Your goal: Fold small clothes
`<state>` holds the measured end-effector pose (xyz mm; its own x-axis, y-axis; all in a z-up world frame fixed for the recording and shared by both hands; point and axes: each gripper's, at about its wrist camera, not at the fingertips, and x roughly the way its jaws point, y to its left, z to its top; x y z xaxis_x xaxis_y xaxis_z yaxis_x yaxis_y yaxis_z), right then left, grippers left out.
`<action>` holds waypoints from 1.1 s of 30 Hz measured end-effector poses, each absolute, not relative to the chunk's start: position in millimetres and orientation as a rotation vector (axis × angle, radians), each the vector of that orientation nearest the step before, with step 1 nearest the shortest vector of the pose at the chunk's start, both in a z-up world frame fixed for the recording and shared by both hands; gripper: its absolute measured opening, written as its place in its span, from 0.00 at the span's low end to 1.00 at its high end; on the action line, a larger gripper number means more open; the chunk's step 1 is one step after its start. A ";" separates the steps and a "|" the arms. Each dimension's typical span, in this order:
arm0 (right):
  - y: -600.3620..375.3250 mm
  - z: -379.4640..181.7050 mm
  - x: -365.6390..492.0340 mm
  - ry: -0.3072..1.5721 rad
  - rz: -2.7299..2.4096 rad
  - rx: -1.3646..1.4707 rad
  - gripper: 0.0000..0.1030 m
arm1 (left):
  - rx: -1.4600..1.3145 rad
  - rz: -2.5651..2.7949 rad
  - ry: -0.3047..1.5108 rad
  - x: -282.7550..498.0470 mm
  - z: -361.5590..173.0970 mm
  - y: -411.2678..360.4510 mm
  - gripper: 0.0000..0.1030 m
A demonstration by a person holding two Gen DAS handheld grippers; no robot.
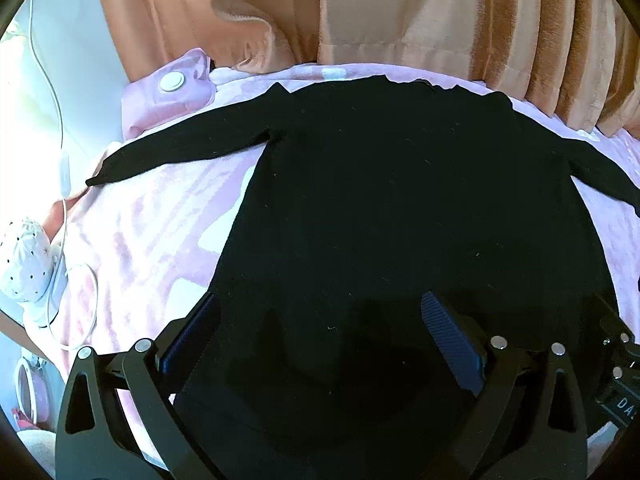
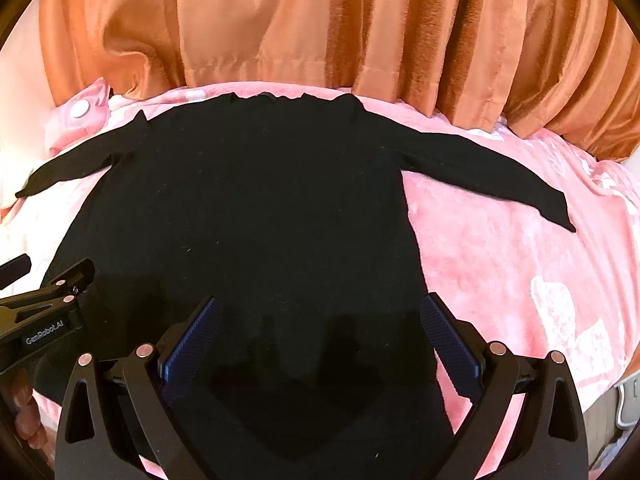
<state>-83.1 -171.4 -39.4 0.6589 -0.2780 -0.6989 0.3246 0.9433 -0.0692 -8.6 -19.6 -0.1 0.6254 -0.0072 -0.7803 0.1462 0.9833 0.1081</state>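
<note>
A black long-sleeved top point(image 1: 400, 184) lies flat on a pink blanket point(image 1: 152, 232), collar far, both sleeves spread out to the sides. It also shows in the right wrist view point(image 2: 248, 200). My left gripper point(image 1: 320, 304) is open and empty above the top's near hem, left of middle. My right gripper point(image 2: 320, 308) is open and empty above the hem's right part, its right finger near the top's right edge. The left gripper also shows at the left edge of the right wrist view point(image 2: 48, 280).
Orange curtains point(image 2: 320, 20) hang behind the far edge of the pink blanket point(image 2: 500, 260). A pink cushion with a white button point(image 1: 172, 80) lies at the far left. A white cable point(image 1: 60, 208) and a white spotted object point(image 1: 24, 256) lie at the left.
</note>
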 end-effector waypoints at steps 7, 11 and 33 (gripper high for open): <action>-167.5 -37.7 -83.3 0.771 -0.339 0.068 0.95 | 0.168 -0.087 0.890 -9.8 1.3 -22.0 0.95; -167.2 -38.0 -82.9 0.772 -0.343 0.074 0.95 | 0.168 -0.087 0.890 -10.1 1.1 -22.4 0.95; -169.2 -36.2 -84.1 0.772 -0.344 0.078 0.95 | 0.182 -0.092 0.895 -9.6 -1.3 -32.3 0.95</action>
